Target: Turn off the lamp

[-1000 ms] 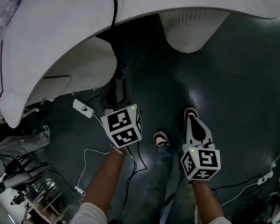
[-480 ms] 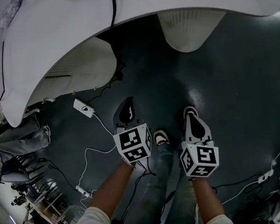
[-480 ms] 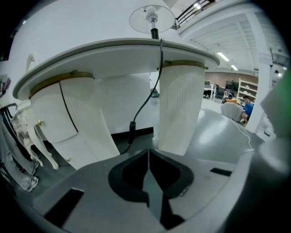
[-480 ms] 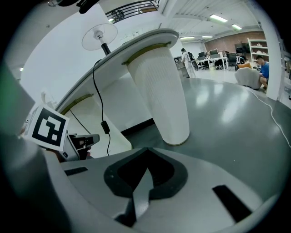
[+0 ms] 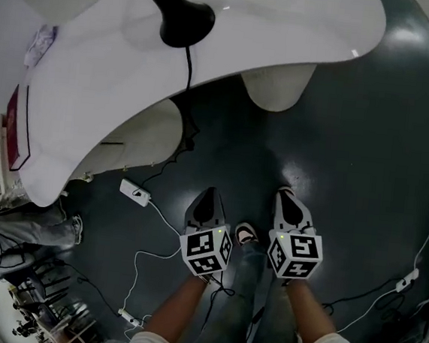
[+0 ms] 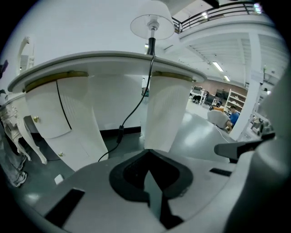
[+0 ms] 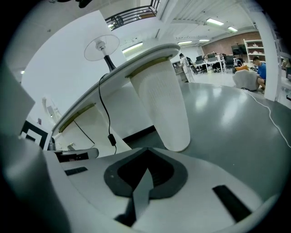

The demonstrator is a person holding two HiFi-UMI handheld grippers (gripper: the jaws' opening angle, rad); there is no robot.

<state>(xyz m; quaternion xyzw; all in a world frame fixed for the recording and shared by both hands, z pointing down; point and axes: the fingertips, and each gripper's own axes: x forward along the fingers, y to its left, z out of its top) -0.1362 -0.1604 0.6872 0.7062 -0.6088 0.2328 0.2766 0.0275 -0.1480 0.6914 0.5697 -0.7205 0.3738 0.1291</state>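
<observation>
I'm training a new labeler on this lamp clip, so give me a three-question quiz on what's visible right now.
1. True or false: the lamp lies tipped over.
2. The right tool has its jaws: A) apart, B) together with nothing between them, C) clamped on a plug.
3. Fill in: the lamp's black cord drops over the edge of the white ____.
Key: 1 false, it stands upright on the table; 2 B; 3 table.

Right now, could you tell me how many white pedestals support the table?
2: one pedestal under the tabletop's right end, another left of it beside the cord. Others may be hidden.
</observation>
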